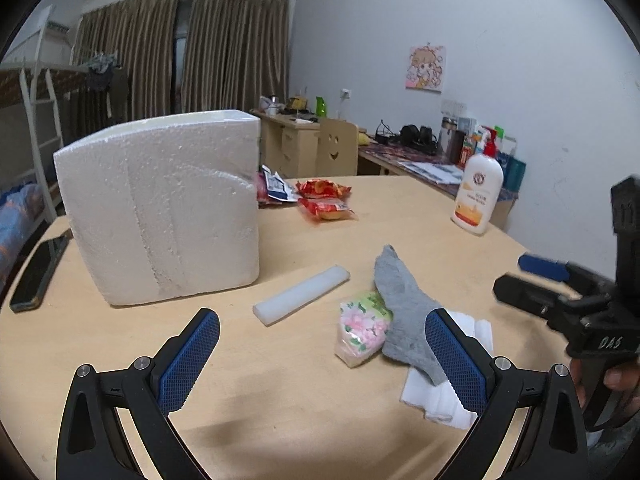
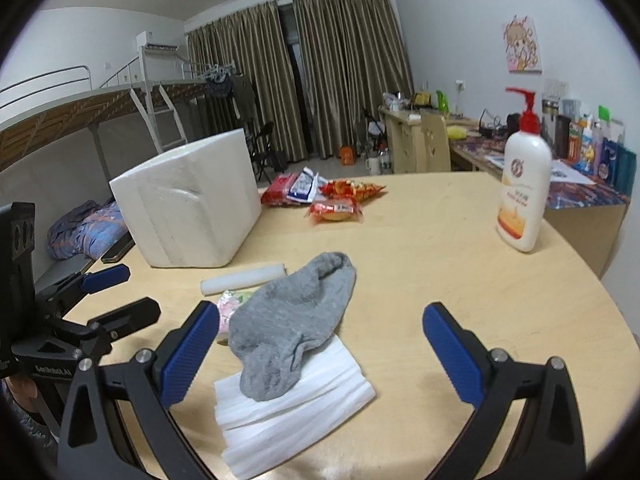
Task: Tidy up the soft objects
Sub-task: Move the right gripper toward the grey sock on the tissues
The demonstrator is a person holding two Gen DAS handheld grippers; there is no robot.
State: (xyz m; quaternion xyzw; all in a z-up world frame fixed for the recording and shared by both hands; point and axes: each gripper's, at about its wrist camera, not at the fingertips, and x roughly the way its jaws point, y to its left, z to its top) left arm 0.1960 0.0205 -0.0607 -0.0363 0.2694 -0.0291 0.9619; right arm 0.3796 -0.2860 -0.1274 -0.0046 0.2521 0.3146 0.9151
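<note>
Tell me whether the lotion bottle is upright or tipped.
Upright: the lotion bottle stands on its base on the table, red pump on top.

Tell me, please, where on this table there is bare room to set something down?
The widest bare patch of the table lies between the grey sock and the lotion bottle, running toward the near right edge. It is crowded around the sock, which overlaps the white foam sheets, the floral packet and nears the white stick.
</note>
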